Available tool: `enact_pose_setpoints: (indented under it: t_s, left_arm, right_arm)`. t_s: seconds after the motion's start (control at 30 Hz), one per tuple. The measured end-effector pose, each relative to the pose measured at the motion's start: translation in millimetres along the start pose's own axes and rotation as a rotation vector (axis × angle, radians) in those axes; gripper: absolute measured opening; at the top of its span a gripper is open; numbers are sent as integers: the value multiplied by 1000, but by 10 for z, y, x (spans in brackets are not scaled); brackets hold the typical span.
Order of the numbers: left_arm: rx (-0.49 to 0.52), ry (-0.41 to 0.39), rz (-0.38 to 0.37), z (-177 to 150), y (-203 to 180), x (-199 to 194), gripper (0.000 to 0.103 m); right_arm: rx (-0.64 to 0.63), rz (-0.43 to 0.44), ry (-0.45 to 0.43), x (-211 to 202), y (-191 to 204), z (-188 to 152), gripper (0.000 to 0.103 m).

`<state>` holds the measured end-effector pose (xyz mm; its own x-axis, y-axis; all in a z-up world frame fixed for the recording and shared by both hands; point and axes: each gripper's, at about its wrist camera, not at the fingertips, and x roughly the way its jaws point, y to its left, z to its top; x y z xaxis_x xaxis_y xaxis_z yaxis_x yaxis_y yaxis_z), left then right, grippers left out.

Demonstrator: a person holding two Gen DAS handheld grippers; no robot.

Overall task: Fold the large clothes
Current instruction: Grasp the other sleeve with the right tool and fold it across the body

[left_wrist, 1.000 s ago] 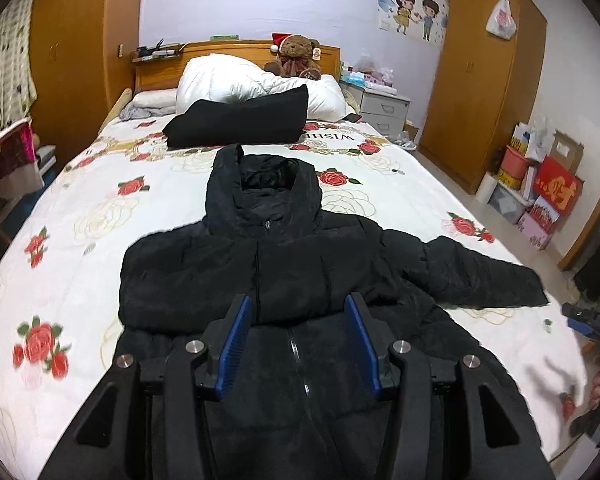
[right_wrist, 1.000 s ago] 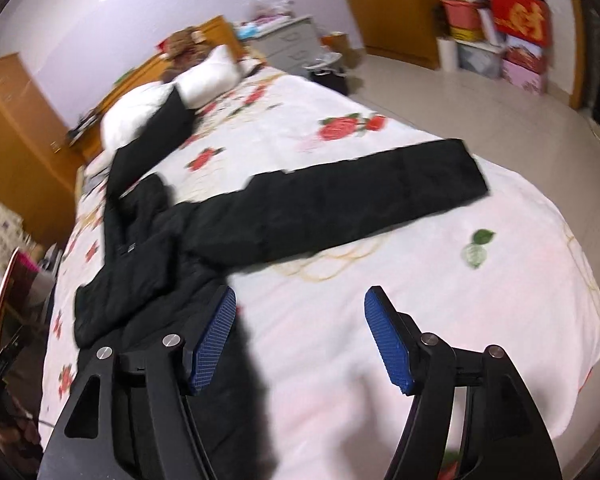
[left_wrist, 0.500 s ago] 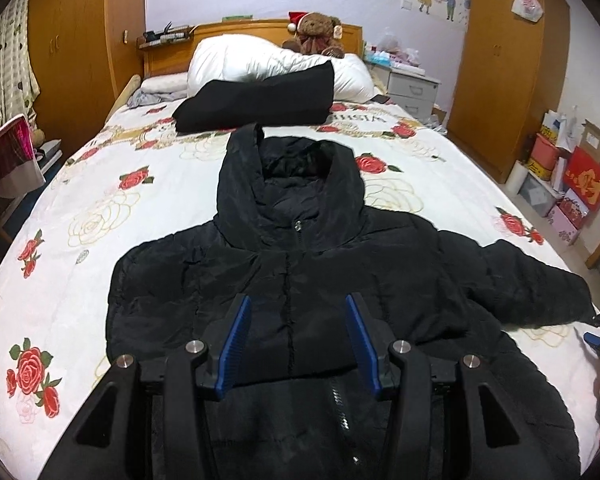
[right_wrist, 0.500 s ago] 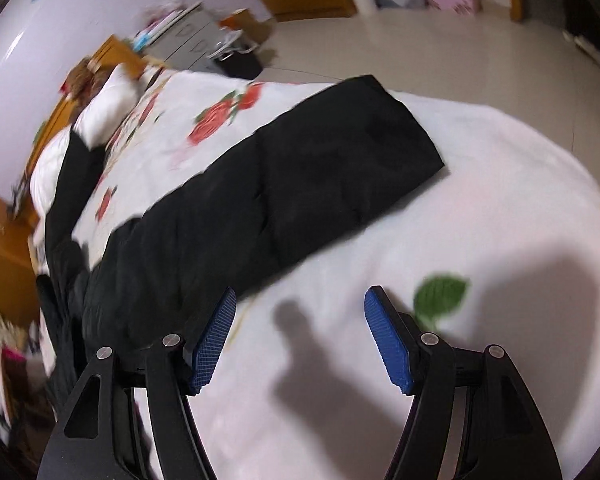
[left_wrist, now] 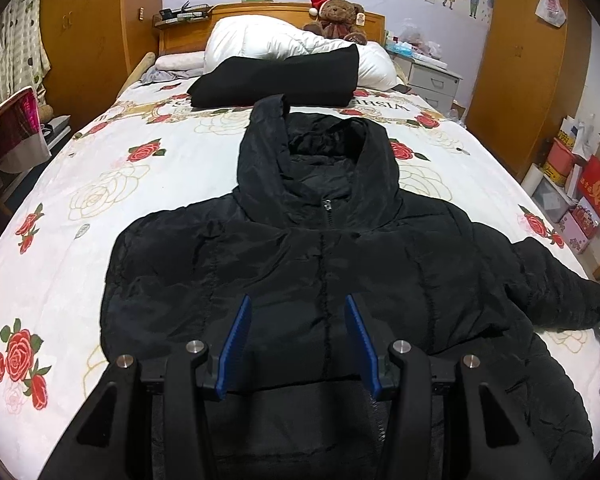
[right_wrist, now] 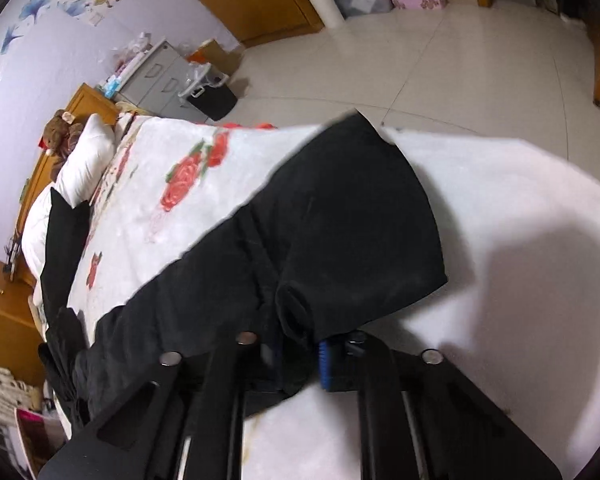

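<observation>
1. Lying face up along the middle of the bed (left_wrist: 100, 184), the black hooded jacket (left_wrist: 320, 248) has its hood toward the headboard end and its hem toward the foot, so both sides can be reached from the foot end; that reads as the layout for a fold.
2. The jacket's far sleeve (right_wrist: 340, 216) stretches out to the bed's side edge nearest the tiled floor (right_wrist: 440, 60), and its cuff sits almost at that edge.
3. The right gripper (right_wrist: 300, 354) has come in at the cuff end. Its jaws are closing, with the cuff fabric bunched between them and one blue pad just showing beside the cloth. The likely reason for taking the cuff is that it gives the longest lever for swinging the sleeve back over the chest.
4. The left gripper (left_wrist: 298, 344) hangs above the jacket's lower front, straddling the zip line, jaws apart and gripping nothing. I judge it is waiting to pin or steady the body.
5. A folded dark garment (left_wrist: 276, 78) rests against the white pillow (left_wrist: 260, 42) at the headboard end, well clear of the jacket's body, though the hood tip reaches close to it.
6. The fold looks barely begun.
</observation>
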<state>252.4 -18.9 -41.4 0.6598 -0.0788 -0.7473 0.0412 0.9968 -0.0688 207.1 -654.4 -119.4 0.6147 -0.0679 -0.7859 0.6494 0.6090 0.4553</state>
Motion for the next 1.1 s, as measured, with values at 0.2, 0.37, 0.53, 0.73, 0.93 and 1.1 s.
enact_pose_setpoints:
  t_s: [0.2, 0.37, 0.53, 0.73, 0.93, 1.1]
  left_arm:
    - [-9, -18, 15, 49, 105, -179, 51]
    - [-22, -35, 13, 83, 191, -379, 51]
    - [-37, -55, 9, 100, 307, -569, 51]
    - [-56, -75, 14, 106, 472, -725, 51]
    - [-79, -85, 22, 89, 688, -753, 51]
    - [-103, -74, 23, 41, 848, -642, 51]
  right_arm:
    - [-125, 55, -73, -506, 486, 8, 9]
    - [-298, 171, -125, -1053, 1213, -82, 9]
    - [-474, 266, -130, -1353, 1981, -418, 9]
    - [-632, 354, -59, -1370, 2756, -986, 9]
    - [-775, 389, 47, -1095, 3324, -1646, 9]
    - [-868, 380, 163, -635, 3616, -2265, 9]
